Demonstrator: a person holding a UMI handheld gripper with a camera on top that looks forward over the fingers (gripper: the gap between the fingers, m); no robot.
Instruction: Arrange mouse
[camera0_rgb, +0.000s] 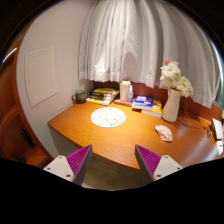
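The small pale pink rounded mouse (163, 132) is seen on the brown wooden counter (85, 135), near its right edge — ahead and right of the gripper (113, 160). Nothing is held; the gripper is spread wide open, well apart from it.

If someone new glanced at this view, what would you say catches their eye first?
Probably the vase of pale flowers at the wooden table's far side, before the white curtains. Next, the round white plate mid-table and the pinkish mouse nearer the open gripper, whose fingers hold nothing.
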